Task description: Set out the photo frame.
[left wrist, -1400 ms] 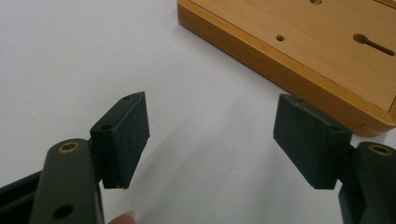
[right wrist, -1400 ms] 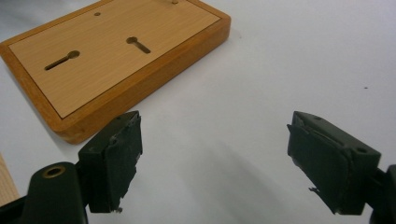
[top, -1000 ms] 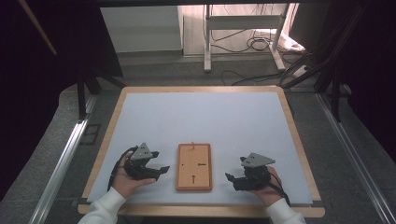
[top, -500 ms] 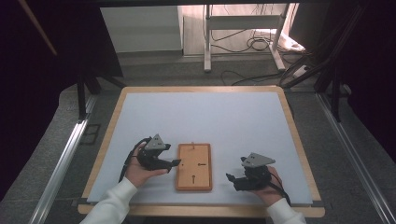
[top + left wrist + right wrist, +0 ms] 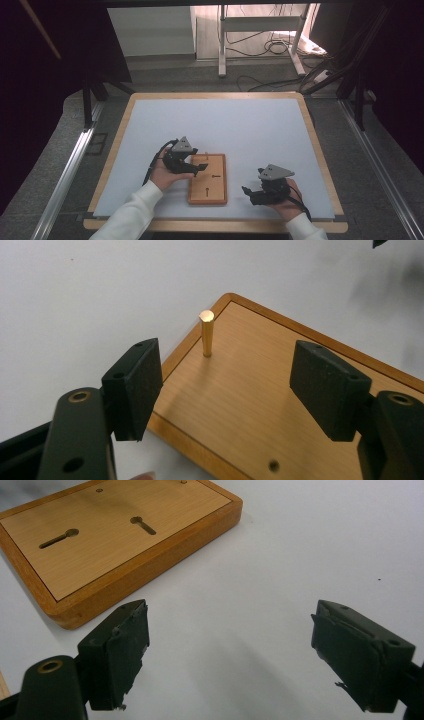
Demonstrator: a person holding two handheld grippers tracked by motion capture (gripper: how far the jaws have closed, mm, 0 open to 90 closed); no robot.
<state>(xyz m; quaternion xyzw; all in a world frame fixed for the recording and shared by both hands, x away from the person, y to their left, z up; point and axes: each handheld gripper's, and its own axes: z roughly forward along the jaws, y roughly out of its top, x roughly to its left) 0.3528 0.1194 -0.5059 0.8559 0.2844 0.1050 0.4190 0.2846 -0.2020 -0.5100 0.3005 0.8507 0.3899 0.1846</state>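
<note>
Table: a flat rectangle with a pale wooden rim [image 5: 116, 150] and a smooth, matte light-grey sheet covering the top.
Wooden board: a thick rectangular slab [image 5: 216, 192] of warm orange-brown wood with rounded corners and a paler, fine-grained inset face. It lies flat on the sheet at the near middle of the table, between the two grippers, long side running near to far.
Slots: two dark keyhole-shaped cuts [image 5: 59, 538] in the board's face, each a round hole with a narrow straight tail; in the high view they sit one behind the other along the board's middle.
Brass pin: a slim, shiny gold cylinder [image 5: 207, 334] with a flat top, standing upright near the board's far left corner.
Small hole: a round dark hole [image 5: 273, 465] in the board's face, nearer to the left gripper's camera than the pin.
Left gripper: black, with a grey three-cornered plate on top [image 5: 196, 169]. It is held over the board's left edge; its blocky, matte jaw pads are spread wide and hold nothing, the pin standing beyond the gap between them.
Right gripper: black with the same grey plate [image 5: 252, 195], just right of the board's near right corner, over bare sheet. Its jaws stand apart, empty, with worn, chipped pad edges.
</note>
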